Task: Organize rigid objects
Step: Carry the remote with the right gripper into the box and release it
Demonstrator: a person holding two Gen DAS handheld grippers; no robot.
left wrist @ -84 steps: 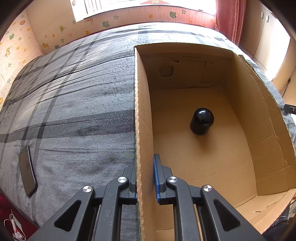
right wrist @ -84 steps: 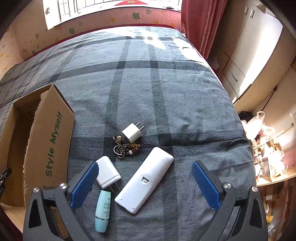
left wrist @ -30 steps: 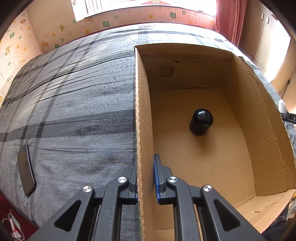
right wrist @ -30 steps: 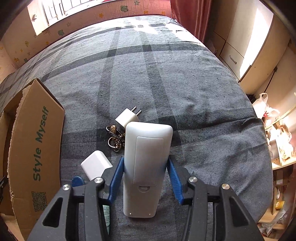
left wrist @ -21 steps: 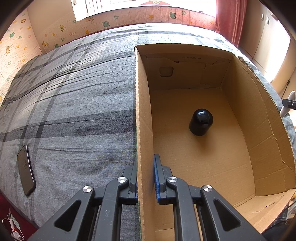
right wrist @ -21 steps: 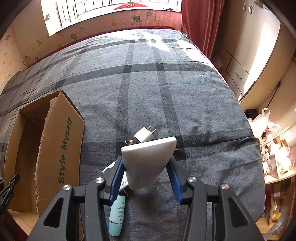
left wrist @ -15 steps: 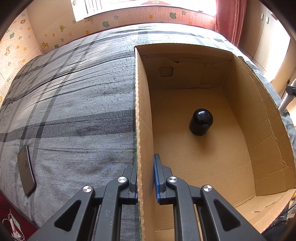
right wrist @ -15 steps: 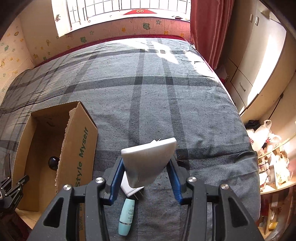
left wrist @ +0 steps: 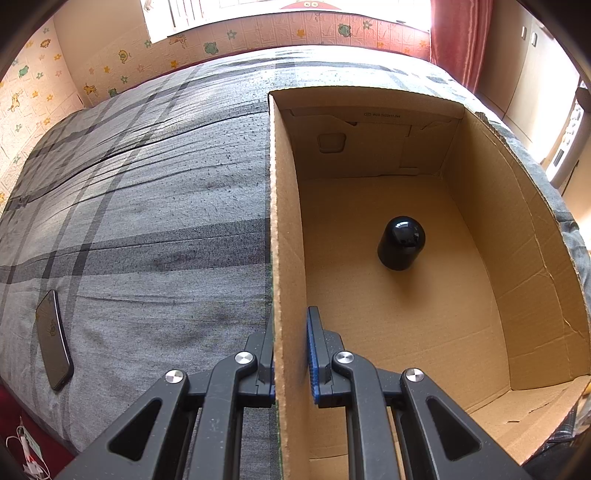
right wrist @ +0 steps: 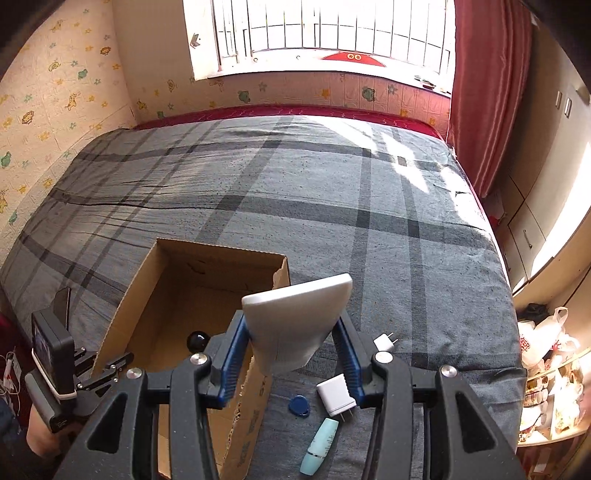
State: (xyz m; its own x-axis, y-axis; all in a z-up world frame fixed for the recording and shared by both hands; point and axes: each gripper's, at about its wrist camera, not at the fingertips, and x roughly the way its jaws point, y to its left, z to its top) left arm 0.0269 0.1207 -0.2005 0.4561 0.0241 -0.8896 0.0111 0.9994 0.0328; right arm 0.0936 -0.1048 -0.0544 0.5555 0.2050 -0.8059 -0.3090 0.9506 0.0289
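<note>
My right gripper is shut on a white remote control and holds it high above the bed, over the right wall of the open cardboard box. My left gripper is shut on the box's left wall. A black domed object stands on the box floor; it also shows in the right wrist view. On the bed beside the box lie two white plug adapters, a blue disc and a pale teal tube.
A dark phone lies on the grey plaid bedspread left of the box. The bed's right edge drops toward cupboards and shelves with bags. A window and red curtain are behind the bed.
My right gripper closed on the remote, lifted it off the bed, and has risen and moved left toward the box. My left gripper has kept its hold on the box wall.
</note>
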